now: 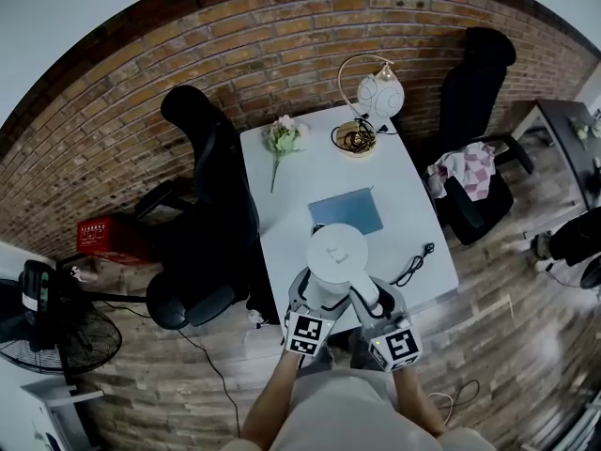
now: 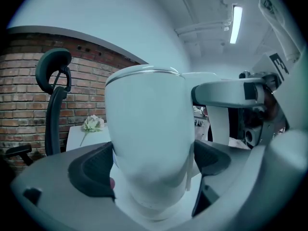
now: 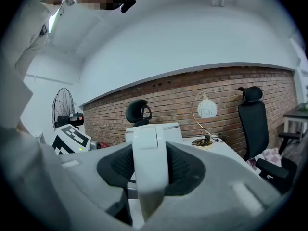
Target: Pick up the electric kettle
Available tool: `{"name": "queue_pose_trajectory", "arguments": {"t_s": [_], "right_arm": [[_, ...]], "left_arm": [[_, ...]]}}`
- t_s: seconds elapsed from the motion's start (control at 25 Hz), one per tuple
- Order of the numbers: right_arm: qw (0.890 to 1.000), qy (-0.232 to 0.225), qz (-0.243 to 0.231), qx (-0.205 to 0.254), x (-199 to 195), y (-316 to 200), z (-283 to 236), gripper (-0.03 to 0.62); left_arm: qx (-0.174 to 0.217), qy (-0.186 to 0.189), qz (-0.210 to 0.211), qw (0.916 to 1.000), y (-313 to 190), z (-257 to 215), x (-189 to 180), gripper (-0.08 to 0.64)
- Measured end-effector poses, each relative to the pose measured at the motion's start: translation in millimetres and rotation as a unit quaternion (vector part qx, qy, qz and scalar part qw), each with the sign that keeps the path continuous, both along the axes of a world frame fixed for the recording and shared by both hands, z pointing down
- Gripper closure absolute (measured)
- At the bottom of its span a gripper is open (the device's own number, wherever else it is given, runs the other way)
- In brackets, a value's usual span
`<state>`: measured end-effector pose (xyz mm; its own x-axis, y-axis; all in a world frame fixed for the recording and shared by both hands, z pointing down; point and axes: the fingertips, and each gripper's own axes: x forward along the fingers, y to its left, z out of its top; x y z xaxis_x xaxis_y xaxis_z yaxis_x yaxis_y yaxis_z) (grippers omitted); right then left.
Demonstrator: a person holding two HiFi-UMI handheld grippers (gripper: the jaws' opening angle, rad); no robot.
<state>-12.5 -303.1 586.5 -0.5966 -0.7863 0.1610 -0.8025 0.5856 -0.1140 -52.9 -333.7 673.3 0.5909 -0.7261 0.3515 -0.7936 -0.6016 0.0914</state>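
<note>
Overhead plus two close-ups, sharing kettle (image 1: 340, 256)

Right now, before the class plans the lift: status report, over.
Left gripper open, jaws round electric kettle body. Right gripper shut on its handle. Kettle upright on table. Nothing in the way.

Your white electric kettle (image 1: 336, 256) stands upright with its lid shut at the near edge of the white bench (image 1: 282, 205), its handle (image 3: 150, 162) turned toward you.
</note>
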Motion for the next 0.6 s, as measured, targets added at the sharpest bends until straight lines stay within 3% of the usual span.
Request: {"name": "queue_pose_trajectory", "arguments": {"t_s": [0.6], "right_arm": [[0.999, -0.017, -0.005, 0.042, -9, 0, -42, 0.442]], "left_arm": [[0.05, -0.017, 0.0, 0.9986, -6, -48, -14, 0.052]]}}
